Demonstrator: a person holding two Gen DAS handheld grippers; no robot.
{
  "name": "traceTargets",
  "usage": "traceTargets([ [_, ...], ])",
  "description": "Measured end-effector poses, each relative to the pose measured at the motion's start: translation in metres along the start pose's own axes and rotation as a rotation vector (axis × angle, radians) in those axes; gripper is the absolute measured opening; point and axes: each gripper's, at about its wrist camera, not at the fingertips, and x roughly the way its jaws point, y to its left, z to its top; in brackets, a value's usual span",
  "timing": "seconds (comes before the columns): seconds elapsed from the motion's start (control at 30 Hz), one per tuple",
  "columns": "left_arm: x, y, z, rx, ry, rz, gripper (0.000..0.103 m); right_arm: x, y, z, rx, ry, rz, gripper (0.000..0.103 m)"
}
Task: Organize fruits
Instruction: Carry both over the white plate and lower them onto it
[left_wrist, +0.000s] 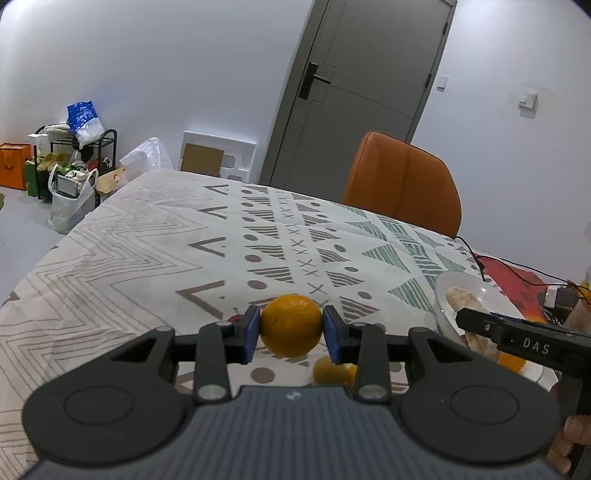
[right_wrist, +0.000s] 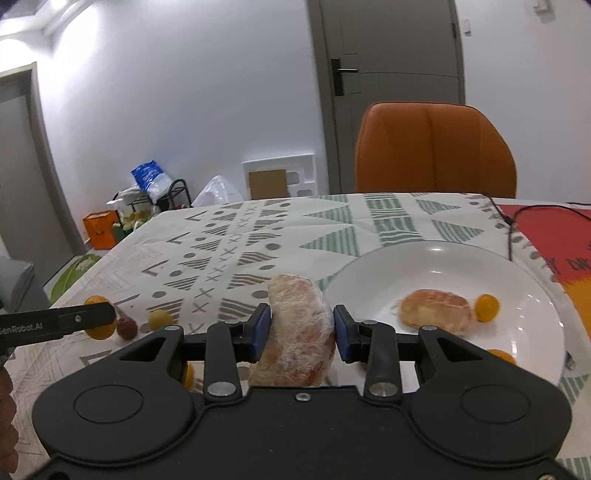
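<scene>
Orange (left_wrist: 291, 325): clamped in left hand-held gripper (left_wrist: 291, 330), above the table (left_wrist: 110, 266). Peeled segment (right_wrist: 300, 332) (pith-covered): clamped in right hand-held gripper (right_wrist: 301, 334), beside plate (right_wrist: 436, 258).

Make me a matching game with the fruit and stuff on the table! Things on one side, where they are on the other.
Things:
1. orange
2. peeled segment
3. small yellow fruit
4. dark red fruit

Places:
A. on the white plate
B. in the right gripper
C. on the tablecloth
D. in the left gripper

Pairs: 1-D, 2-B, 3-A, 4-C
</scene>
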Motion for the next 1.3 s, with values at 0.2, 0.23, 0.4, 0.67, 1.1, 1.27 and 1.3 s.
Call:
traceTargets([
  [0.2, 0.002, -0.017, 0.000, 0.023, -0.001, -0.014, 0.035, -0.007, -0.021, -0.002, 0.029, -0.012, -0.022, 0.035],
  [0.23, 0.003, -0.019, 0.000, 0.025, -0.001, -0.016, 0.035, -0.008, -0.024, -0.002, 0.033, -0.013, -0.025, 0.035],
  [0.4, 0.006, -0.032, -0.001, 0.046, 0.002, -0.029, 0.035, -0.014, -0.045, -0.002, 0.065, -0.032, -0.049, 0.035],
  [0.67, 0.013, -0.053, -0.003, 0.072, 0.010, -0.045, 0.035, -0.021, -0.079, -0.001, 0.110, -0.053, -0.099, 0.035],
  [1.1, 0.028, -0.086, -0.005, 0.118, 0.030, -0.079, 0.035, -0.030, -0.118, -0.007, 0.161, -0.061, -0.170, 0.035],
  [1.27, 0.031, -0.101, -0.007, 0.137, 0.035, -0.100, 0.035, -0.032, -0.126, -0.009, 0.158, -0.060, -0.196, 0.043],
  [1.3, 0.031, -0.104, -0.007, 0.139, 0.035, -0.104, 0.035, -0.034, -0.126, -0.010, 0.156, -0.067, -0.206, 0.046],
])
